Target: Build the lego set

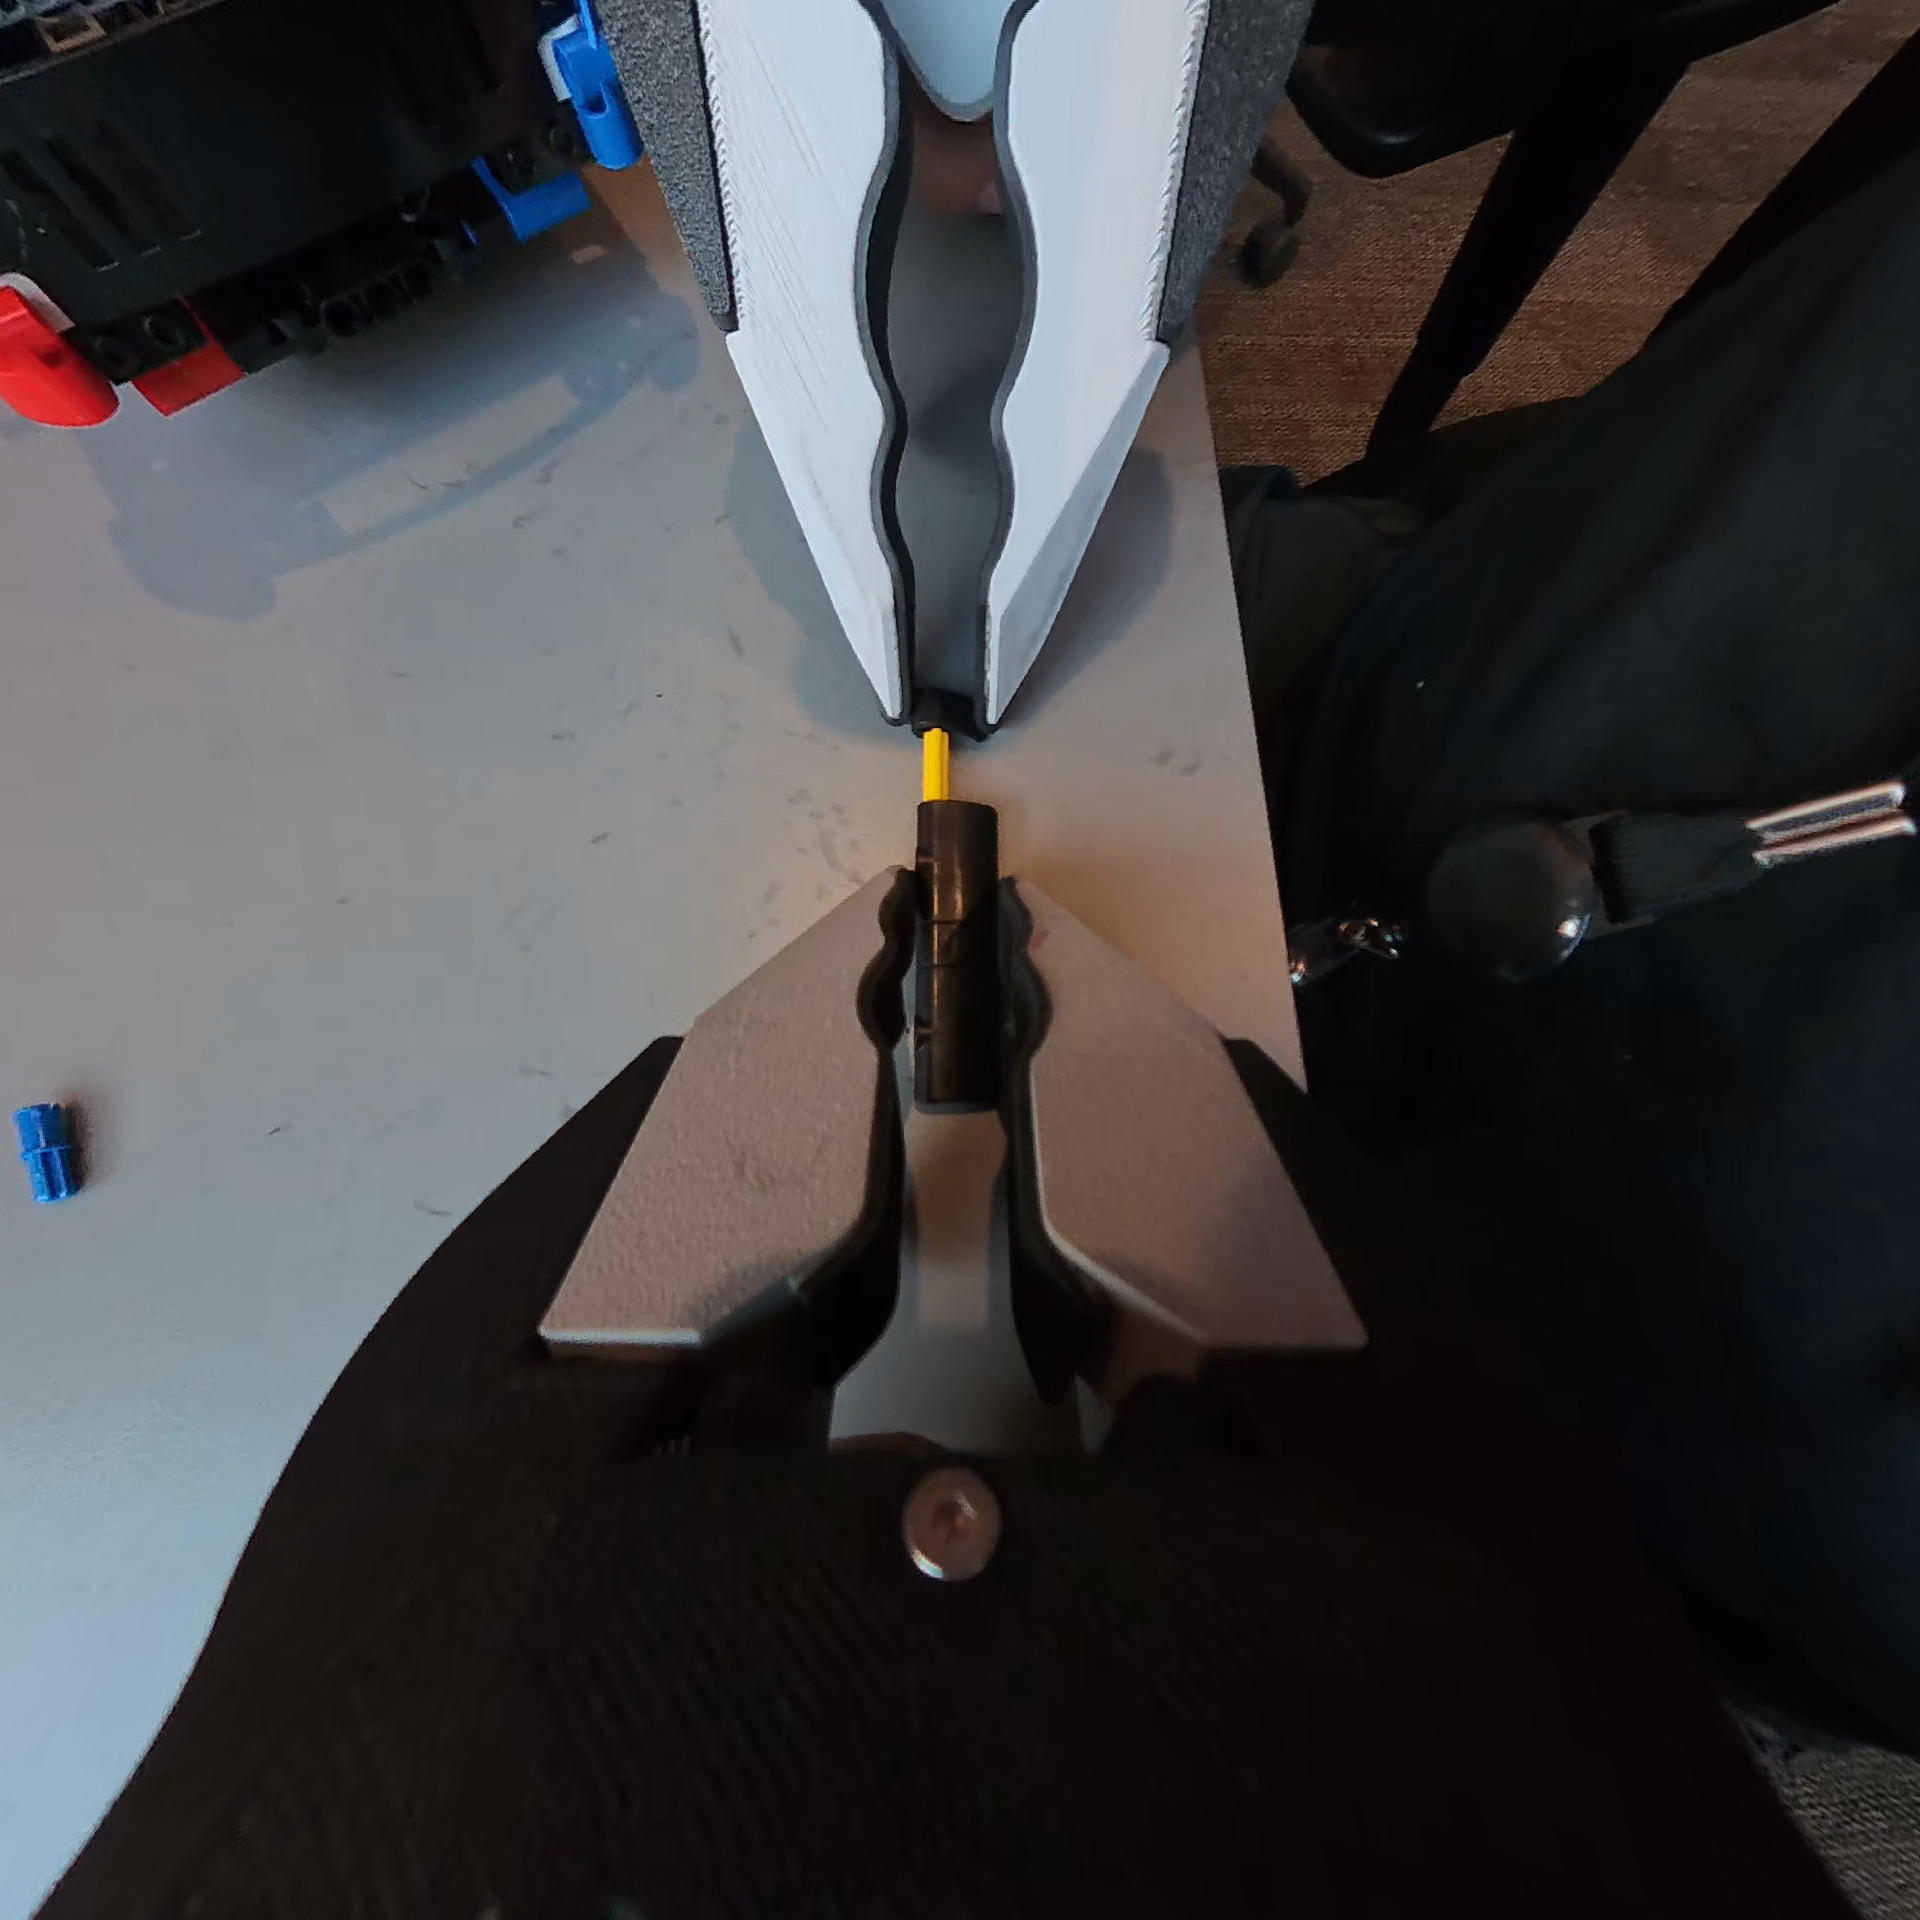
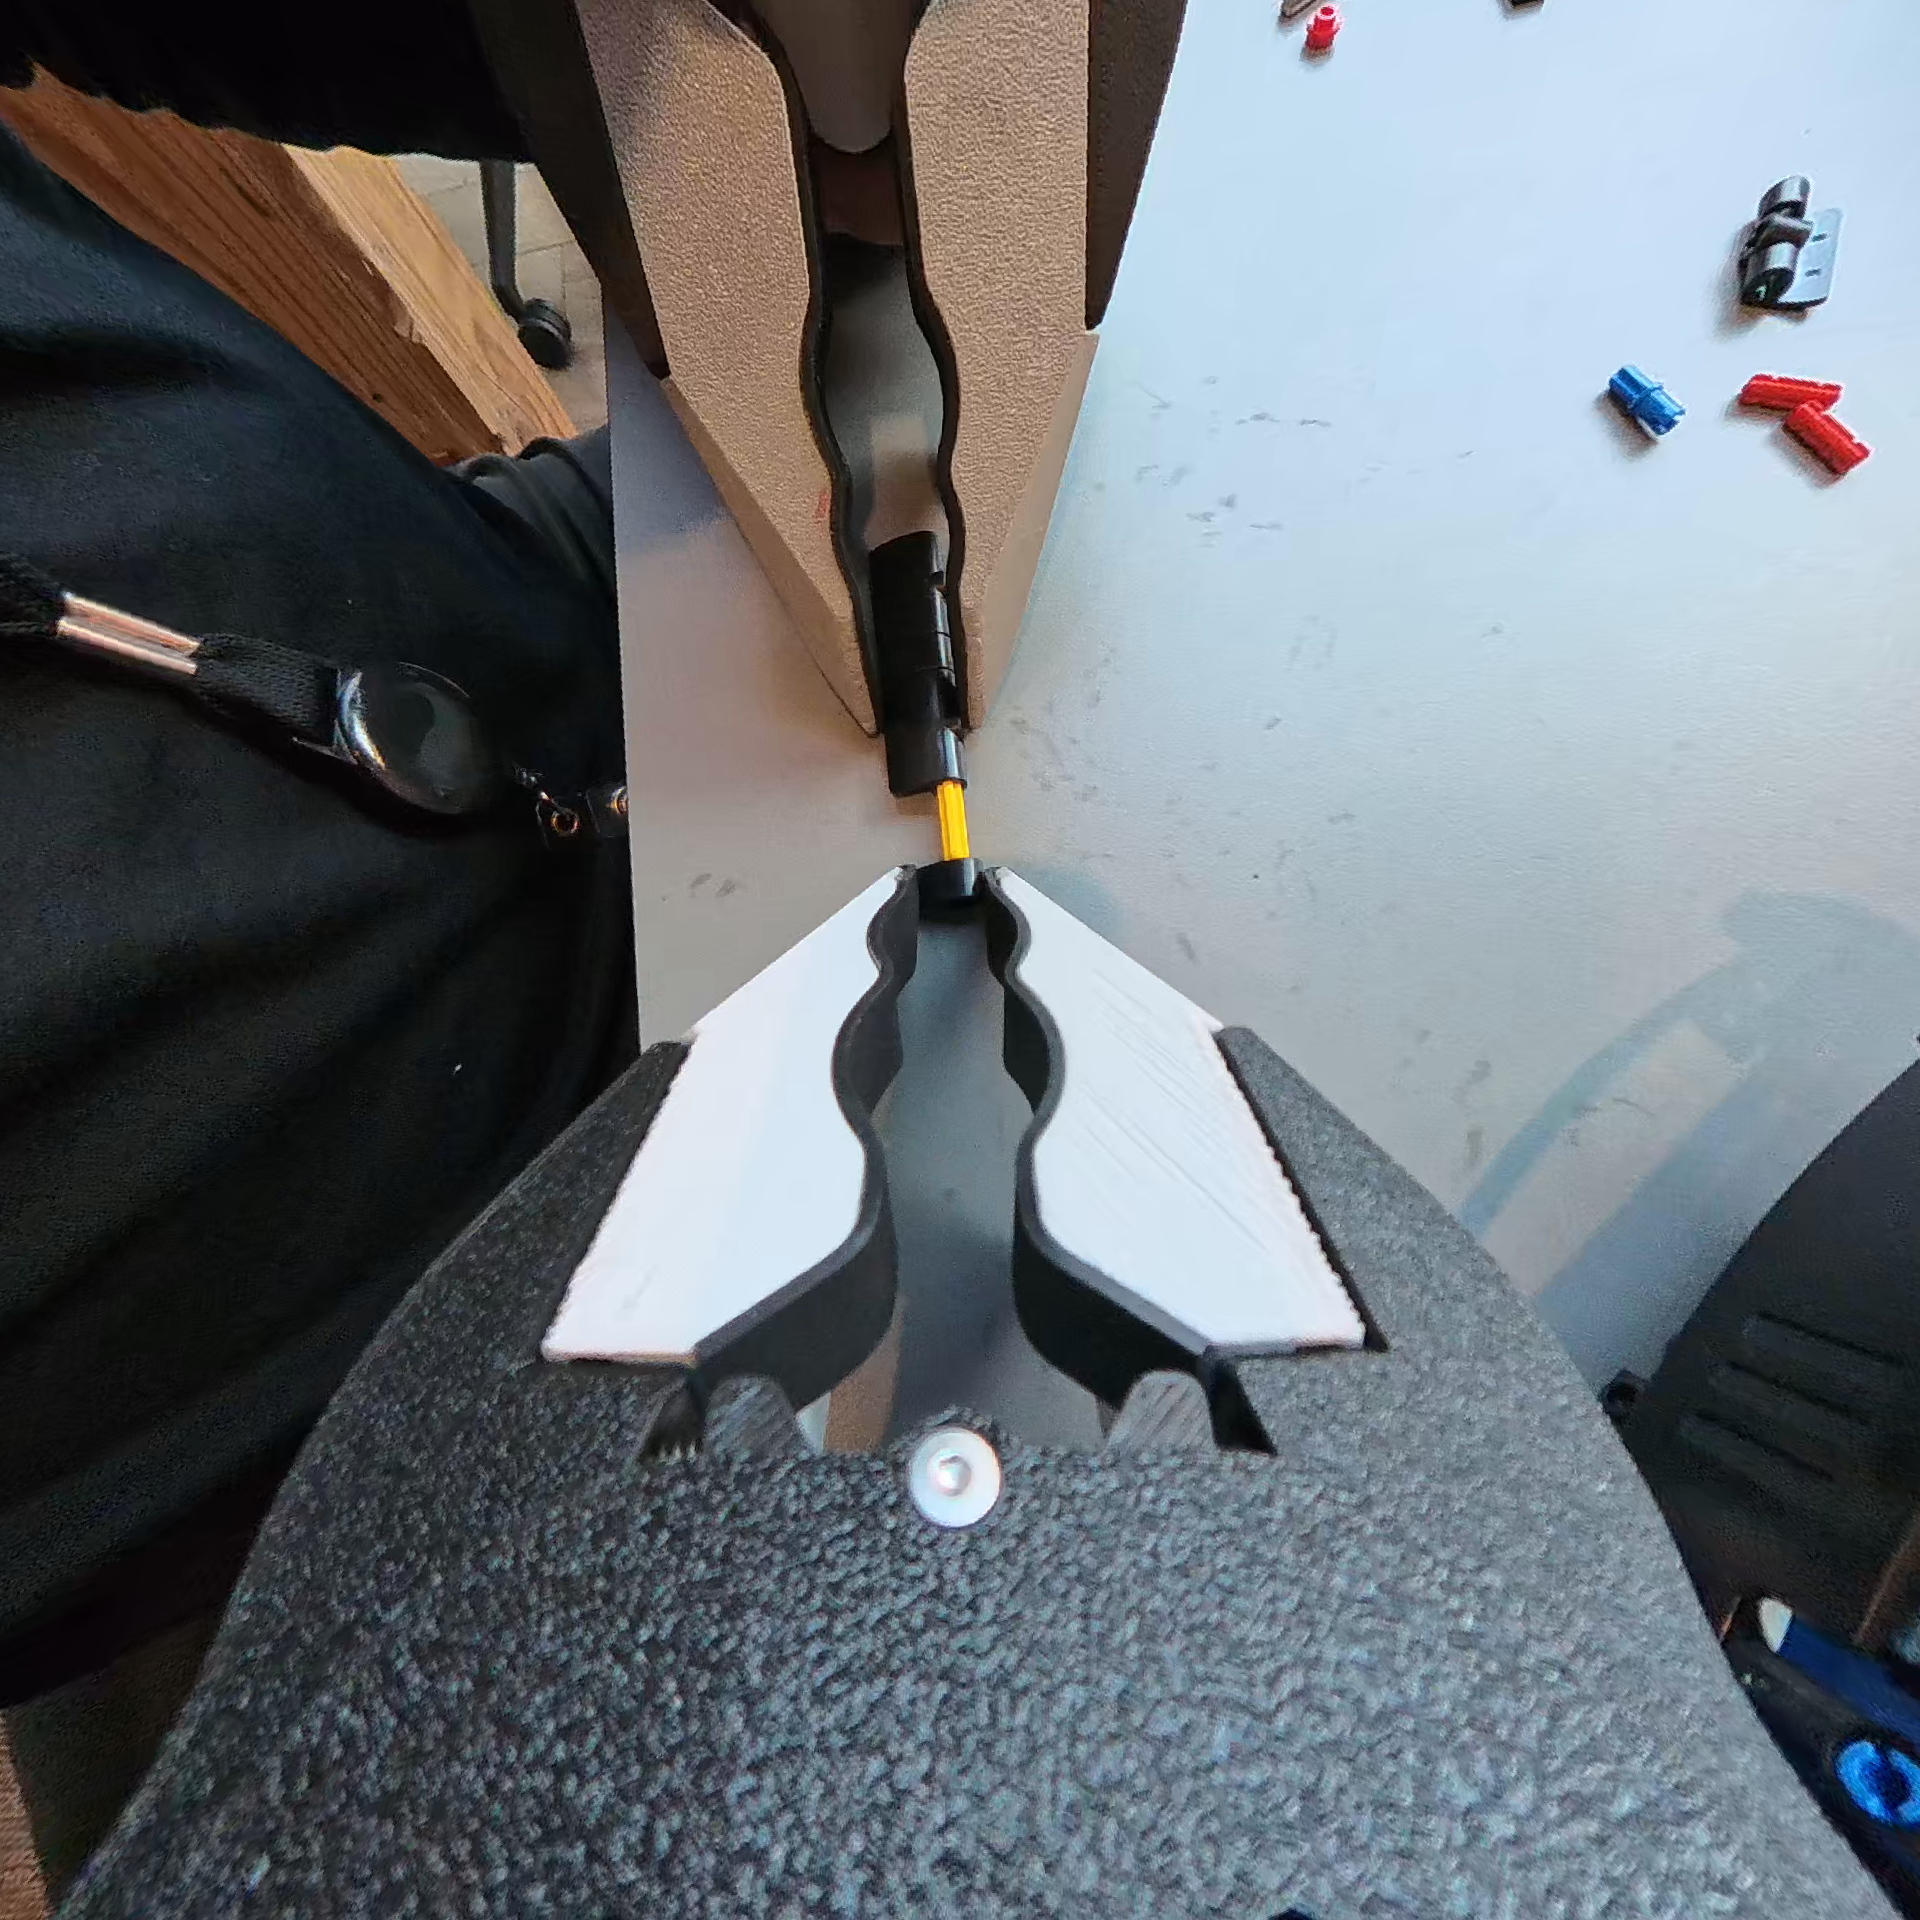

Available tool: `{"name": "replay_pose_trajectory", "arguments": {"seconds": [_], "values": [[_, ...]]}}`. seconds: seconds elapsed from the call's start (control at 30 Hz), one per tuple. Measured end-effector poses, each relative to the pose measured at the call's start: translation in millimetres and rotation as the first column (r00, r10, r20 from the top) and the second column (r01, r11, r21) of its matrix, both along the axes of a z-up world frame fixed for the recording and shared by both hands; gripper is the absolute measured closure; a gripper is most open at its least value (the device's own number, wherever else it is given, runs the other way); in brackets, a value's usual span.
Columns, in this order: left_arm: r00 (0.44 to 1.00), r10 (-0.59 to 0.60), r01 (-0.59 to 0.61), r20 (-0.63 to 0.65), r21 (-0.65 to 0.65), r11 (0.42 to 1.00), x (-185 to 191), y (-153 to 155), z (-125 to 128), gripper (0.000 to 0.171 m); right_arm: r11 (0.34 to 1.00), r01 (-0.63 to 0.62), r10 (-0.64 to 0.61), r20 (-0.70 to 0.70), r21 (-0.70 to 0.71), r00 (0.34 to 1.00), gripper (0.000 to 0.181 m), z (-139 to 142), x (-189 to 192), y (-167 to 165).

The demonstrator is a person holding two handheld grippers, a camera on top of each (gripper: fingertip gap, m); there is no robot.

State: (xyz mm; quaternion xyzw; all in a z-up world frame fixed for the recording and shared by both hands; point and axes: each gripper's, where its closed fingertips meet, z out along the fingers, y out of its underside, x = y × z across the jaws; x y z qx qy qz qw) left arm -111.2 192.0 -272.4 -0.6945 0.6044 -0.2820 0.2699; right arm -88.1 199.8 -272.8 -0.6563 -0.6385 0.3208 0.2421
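I have the grey table (image 1: 312,831) under both tools, its near edge running just beside the work, with my dark-clothed lap beyond it. At the table's far left corner in the left wrist view sits the big black lego build (image 1: 208,208), trimmed with red and blue parts. My left gripper (image 1: 951,883) has its tan fingers clamped on a black tube piece (image 1: 954,966), which lies lengthwise between them and pokes out past the tips. Facing it tip to tip, my right gripper (image 2: 948,883) with white fingers pinches a small black bush (image 2: 951,885) right at its tips. A thin yellow axle (image 2: 951,823) bridges the short gap between the two, one end in the tube piece and the other in the bush, all held just above the table near its edge. Further in on the table lie a small dark grey lego assembly (image 2: 1789,255), two red pins (image 2: 1808,416) touching each other, and a blue pin (image 2: 1645,400) just beside them. Another blue connector (image 1: 47,1151) lies alone near the table's left side in the left wrist view.
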Motion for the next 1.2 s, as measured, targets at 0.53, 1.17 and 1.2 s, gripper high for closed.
{"name": "replay_pose_trajectory", "arguments": {"seconds": [0.53, 1.17, 1.2], "values": [[1.0, -0.021, 0.021, -0.01, 0.008, 1.0, 0.2, 1.9, 0.0, 0.159, 1.0, -0.003, 0.003, -0.003, -0.012, 1.0, 0.169, 0.3, -0.3, 0.2], [0.999, -0.031, 0.031, 0.01, -0.055, 0.998, -0.4, 2.8, 0.5, 0.159, 0.975, -0.076, 0.079, -0.008, 0.208, 0.997, 0.169, 2.8, -0.7, 5.5], [0.999, -0.03, 0.03, 0.012, -0.047, 0.998, -1.0, 2.9, 0.4, 0.159, 0.976, -0.072, 0.075, -0.009, 0.204, 0.997, 0.169, 2.9, -0.2, 6.6]]}}
